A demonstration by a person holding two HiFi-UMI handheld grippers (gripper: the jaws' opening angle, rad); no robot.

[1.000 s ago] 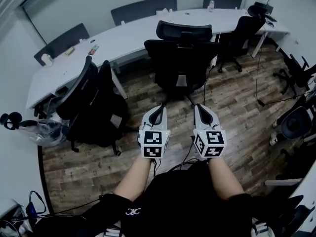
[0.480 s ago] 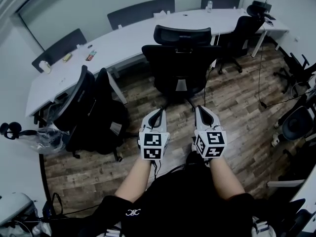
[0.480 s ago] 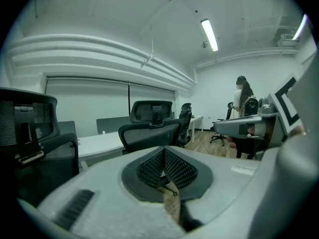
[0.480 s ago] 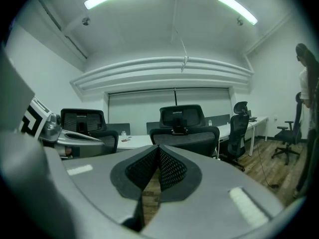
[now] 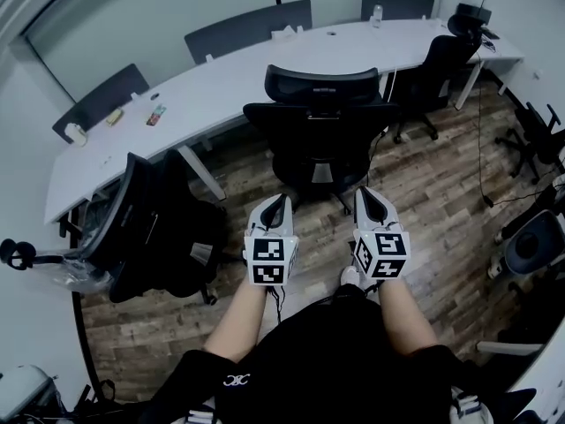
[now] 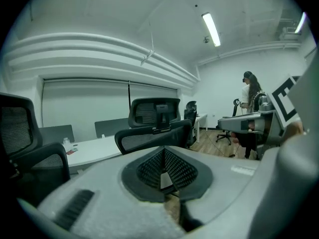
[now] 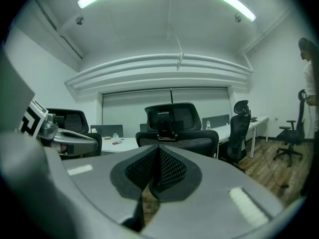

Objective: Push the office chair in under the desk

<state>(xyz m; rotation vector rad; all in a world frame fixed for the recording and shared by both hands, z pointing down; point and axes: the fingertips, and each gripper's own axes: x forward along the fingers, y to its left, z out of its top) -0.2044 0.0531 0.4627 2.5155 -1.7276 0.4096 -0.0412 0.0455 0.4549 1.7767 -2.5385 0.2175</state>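
A black mesh-back office chair point(image 5: 320, 126) stands a little out from the long curved white desk point(image 5: 221, 73), its back turned toward me. It shows straight ahead in the left gripper view point(image 6: 154, 128) and in the right gripper view point(image 7: 175, 126). My left gripper point(image 5: 275, 205) and right gripper point(image 5: 369, 198) are held side by side just short of the chair's back, not touching it. Both are shut with nothing between the jaws.
A second black chair point(image 5: 150, 228) stands at the left by the desk. More chairs point(image 5: 433, 69) sit at the right end and behind the desk. Small items point(image 5: 155, 114) lie on the desktop. A person point(image 6: 250, 91) stands at the far right. Cables run over the wooden floor point(image 5: 424, 193).
The view has moved forward: the chair and desk now lie closer and lower in the head view. Both grippers keep their shut pose side by side.
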